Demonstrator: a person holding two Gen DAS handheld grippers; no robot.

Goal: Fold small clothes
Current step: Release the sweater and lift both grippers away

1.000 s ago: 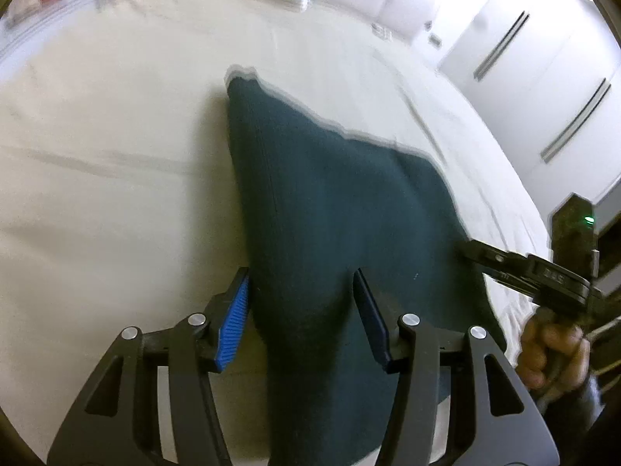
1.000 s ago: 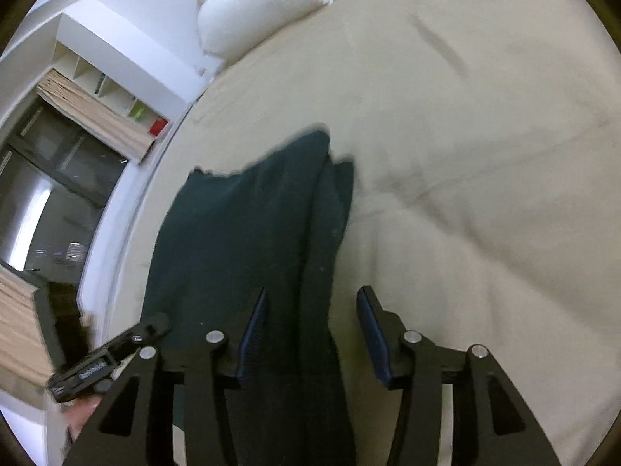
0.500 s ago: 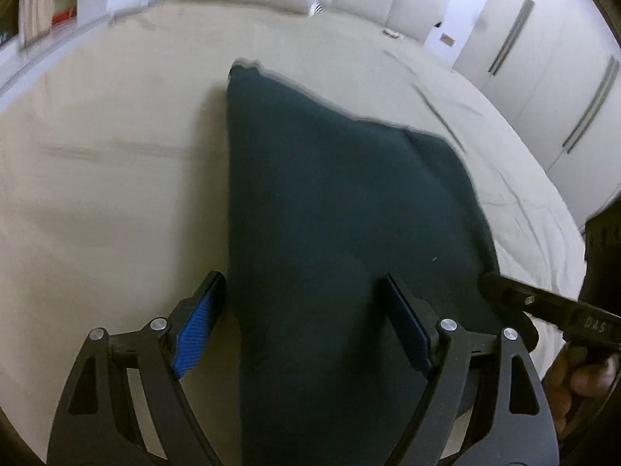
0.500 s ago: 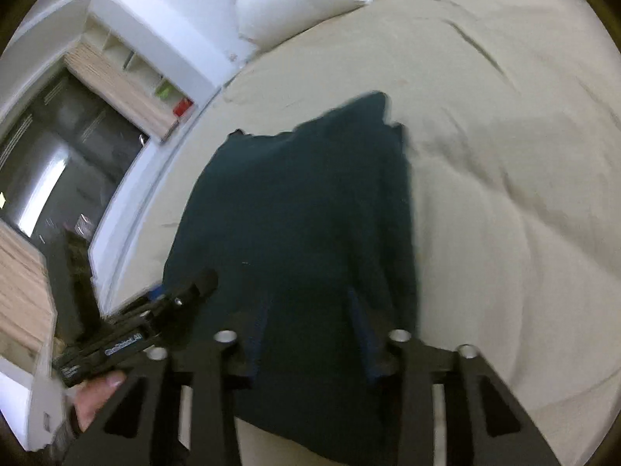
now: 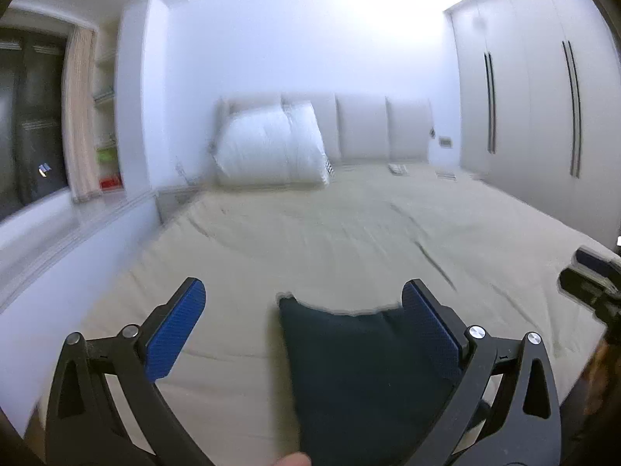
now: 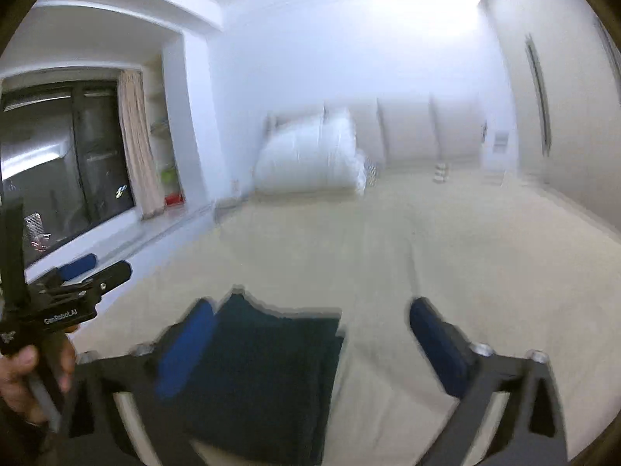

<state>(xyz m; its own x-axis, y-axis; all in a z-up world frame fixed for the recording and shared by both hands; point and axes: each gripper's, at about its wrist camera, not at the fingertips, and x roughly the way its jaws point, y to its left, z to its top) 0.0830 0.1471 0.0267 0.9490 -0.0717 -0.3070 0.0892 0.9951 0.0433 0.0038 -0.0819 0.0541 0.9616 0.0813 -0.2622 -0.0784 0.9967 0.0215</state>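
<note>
A dark teal garment (image 5: 361, 372) lies folded flat on the beige bed (image 5: 349, 240). It also shows in the right wrist view (image 6: 264, 369). My left gripper (image 5: 306, 322) is wide open and empty, raised above the garment's near end. My right gripper (image 6: 310, 334) is wide open and empty too, held above the garment's right edge. The left gripper shows in the right wrist view (image 6: 66, 295) at the left, held by a hand. Part of the right gripper shows in the left wrist view (image 5: 590, 279) at the right edge. Both views are blurred.
White pillows (image 5: 271, 151) lean on the headboard at the far end of the bed. White wardrobe doors (image 5: 543, 116) stand along the right. A dark window (image 6: 58, 171) with a curtain and shelves is on the left.
Both grippers opened wider, tilted up from looking down on the garment to looking across the bed, and drew back from it. The garment stays lying on the bed.
</note>
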